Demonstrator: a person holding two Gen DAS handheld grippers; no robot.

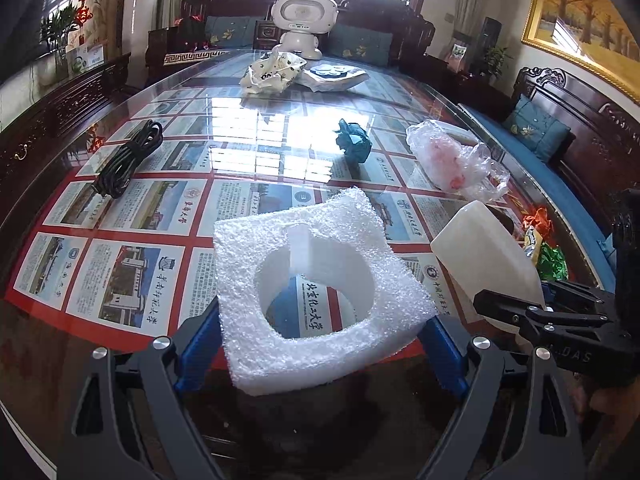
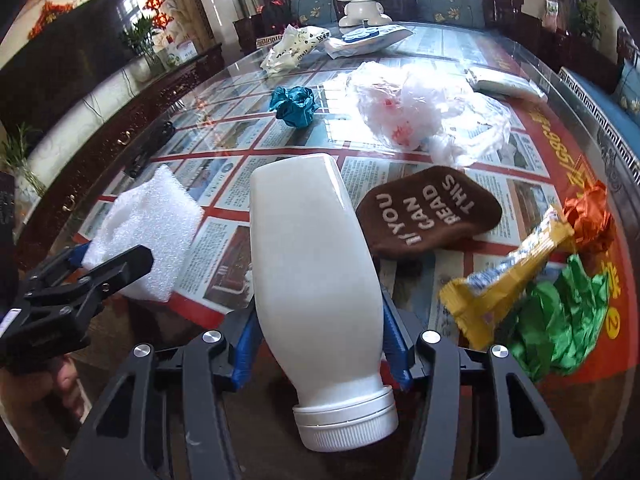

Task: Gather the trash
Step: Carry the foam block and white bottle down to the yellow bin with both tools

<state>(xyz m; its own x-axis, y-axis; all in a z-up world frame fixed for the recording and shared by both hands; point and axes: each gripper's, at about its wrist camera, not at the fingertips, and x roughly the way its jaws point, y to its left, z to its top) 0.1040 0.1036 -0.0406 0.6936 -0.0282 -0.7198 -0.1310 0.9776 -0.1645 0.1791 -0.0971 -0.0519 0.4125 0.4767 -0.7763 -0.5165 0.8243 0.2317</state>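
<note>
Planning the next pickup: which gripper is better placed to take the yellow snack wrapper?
Right, once free. The yellow snack wrapper lies just right of the right gripper, whose pads sit against the white bottle. The left gripper holds the foam block, farther away.

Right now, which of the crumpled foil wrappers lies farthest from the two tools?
The teal foil wrapper, alone mid-table; the orange and green ones sit near the right tool.

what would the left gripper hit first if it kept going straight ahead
The square white foam block with a round hole, already between the left gripper's blue fingers; beyond it, probably the glass-topped table.
</note>
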